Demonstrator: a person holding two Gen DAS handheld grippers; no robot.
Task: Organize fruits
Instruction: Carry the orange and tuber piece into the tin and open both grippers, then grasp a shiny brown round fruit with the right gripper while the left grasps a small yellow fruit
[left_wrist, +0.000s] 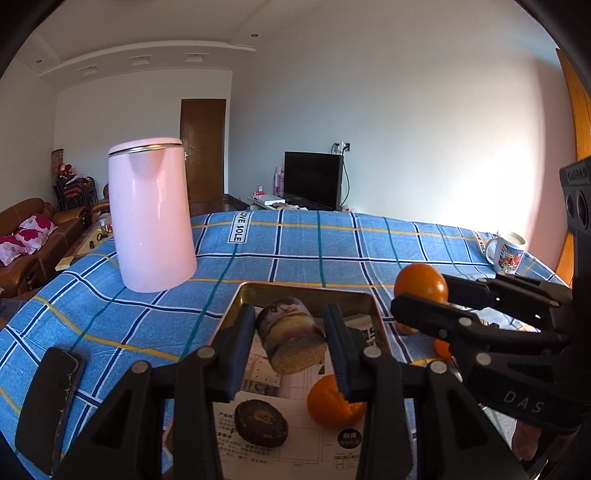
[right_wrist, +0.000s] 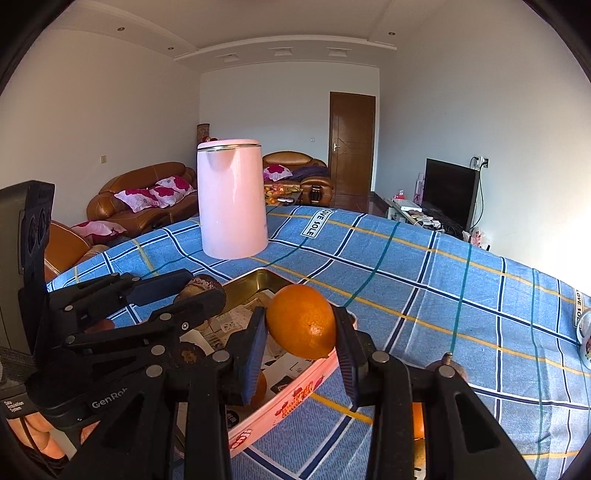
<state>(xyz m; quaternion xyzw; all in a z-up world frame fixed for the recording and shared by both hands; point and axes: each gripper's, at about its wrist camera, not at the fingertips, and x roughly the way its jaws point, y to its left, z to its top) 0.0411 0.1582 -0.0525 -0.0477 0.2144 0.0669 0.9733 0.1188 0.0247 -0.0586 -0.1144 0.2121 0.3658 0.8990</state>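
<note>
Left wrist view: your left gripper (left_wrist: 291, 334) clamps a purple-brown cut fruit (left_wrist: 290, 338) above the gold rectangular tin tray (left_wrist: 306, 290), which holds a dark round fruit (left_wrist: 261, 422) and an orange (left_wrist: 332, 402) on printed paper. The blue checked cloth (left_wrist: 295, 243) reads "SOLE".

Right wrist view: your right gripper (right_wrist: 301, 356) grasps a round orange fruit (right_wrist: 301, 326) over the tray's pink wall (right_wrist: 295, 400).

A brown-and-purple fruit (left_wrist: 290, 334), cut flat at one end with pale flesh showing, hung at the lower centre of the left wrist frame, clamped between black pads above the tin tray (left_wrist: 236, 306). A whole orange (right_wrist: 301, 326), smooth and glossy, sat at the centre of the right wrist frame, pinched likewise over the tray's pink printed wall. On the paper lining the tray lay a peeled-looking orange (left_wrist: 332, 404) at lower centre-right and a dark round fruit (left_wrist: 261, 422) to its left.
</note>
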